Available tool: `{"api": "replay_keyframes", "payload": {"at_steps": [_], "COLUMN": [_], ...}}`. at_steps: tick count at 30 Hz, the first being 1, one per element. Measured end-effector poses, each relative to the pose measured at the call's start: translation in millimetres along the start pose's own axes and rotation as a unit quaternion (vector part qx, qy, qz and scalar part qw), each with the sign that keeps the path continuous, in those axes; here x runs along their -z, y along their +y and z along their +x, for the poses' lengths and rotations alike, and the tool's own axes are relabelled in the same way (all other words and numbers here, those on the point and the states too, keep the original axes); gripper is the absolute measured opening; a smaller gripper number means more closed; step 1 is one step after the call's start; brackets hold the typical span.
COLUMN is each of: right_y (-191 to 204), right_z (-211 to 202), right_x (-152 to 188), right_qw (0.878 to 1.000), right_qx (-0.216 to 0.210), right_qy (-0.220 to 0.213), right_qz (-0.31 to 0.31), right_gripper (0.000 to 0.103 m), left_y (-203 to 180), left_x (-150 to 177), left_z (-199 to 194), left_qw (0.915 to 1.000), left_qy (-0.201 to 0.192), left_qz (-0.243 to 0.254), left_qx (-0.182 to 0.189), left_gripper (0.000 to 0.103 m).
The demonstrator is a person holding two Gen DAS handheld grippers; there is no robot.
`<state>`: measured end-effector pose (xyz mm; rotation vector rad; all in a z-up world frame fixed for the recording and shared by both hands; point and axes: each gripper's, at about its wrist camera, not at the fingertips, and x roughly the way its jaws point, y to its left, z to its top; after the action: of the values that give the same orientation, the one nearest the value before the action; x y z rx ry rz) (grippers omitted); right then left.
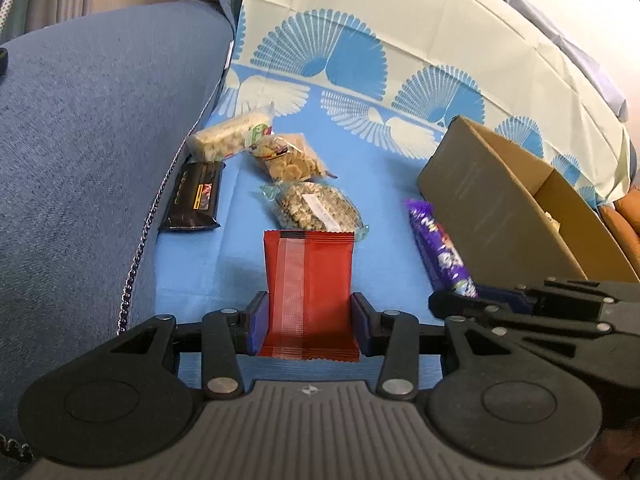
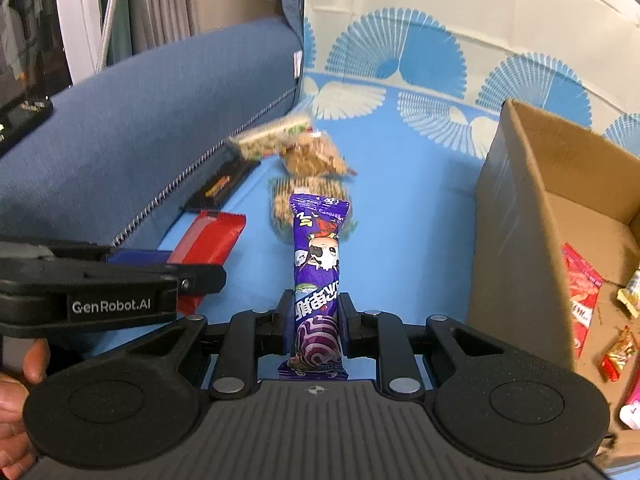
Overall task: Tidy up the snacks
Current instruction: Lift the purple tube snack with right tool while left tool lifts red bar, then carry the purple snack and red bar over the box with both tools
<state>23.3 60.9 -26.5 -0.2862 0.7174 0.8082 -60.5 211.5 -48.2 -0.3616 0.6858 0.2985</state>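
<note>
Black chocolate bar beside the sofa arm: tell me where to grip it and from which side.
Grip the black chocolate bar across its narrow width near the end closest to the camera, coming down from above. It lies flat on the blue cloth, its left edge against the sofa arm, so a sideways approach from the left looks blocked.

The cardboard box (image 2: 516, 216) runs off the right edge, its inside only partly seen — wrappers there unreadable. Upper centre, the pale snack bar (image 2: 272, 138) is blurred. A hand (image 2: 16, 396) is cut off lower left.
</note>
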Motion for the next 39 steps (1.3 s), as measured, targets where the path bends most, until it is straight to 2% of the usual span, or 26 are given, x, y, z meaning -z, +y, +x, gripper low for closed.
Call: {"api": "replay_keyframes", "payload": {"at_steps": [15, 18, 23, 27, 31, 34, 39], "right_y": [-21.4, -26.6, -35.1, -41.6, -46.2, -53.6, -73.2], "right_z": [-38.9, -50.9, -67.6, -77.2, -84.0, -86.0, -88.9], "right_x": [4.9, 4.1, 0.5, -7.3, -12.8, -17.3, -23.4], "right_qw": [0.997, 0.995, 0.992, 0.989, 0.987, 0.986, 0.983], "right_qx": [-0.036, -0.046, -0.049, -0.053, -0.055, -0.053, -0.039], "right_qy": [-0.06, -0.081, -0.113, -0.136, -0.153, -0.159, -0.168], "right_qz": [-0.019, -0.023, -0.025, -0.016, -0.008, 0.011, 0.059], "right_gripper": [0.022, 0.022, 0.022, 0.022, 0.022, 0.022, 0.022], "left_y": [-18.7, -22.3, -18.7, -13.5, -16.9, -30.5, -68.6], "left_x": [4.8, 5.3, 4.0, -4.7, -18.6, -32.9, -57.8], "left_z": [-1.7, -5.2, -9.3, -8.5, -14.7, -19.5, -24.2], "left_qw": [0.9984, 0.9982, 0.9994, 0.9998, 0.9996, 0.9996, 0.9993], "left_qy": [-0.011, -0.014, 0.0, 0.012, -0.002, -0.015, -0.034], "left_qz": [0.047, 0.054, 0.033, 0.003, -0.024, -0.022, 0.005], "left_qx": [-0.03, -0.024, -0.009, -0.014, -0.016, -0.013, 0.014], "left_gripper": [0.048, 0.048, 0.048, 0.048, 0.047, 0.047, 0.047]}}
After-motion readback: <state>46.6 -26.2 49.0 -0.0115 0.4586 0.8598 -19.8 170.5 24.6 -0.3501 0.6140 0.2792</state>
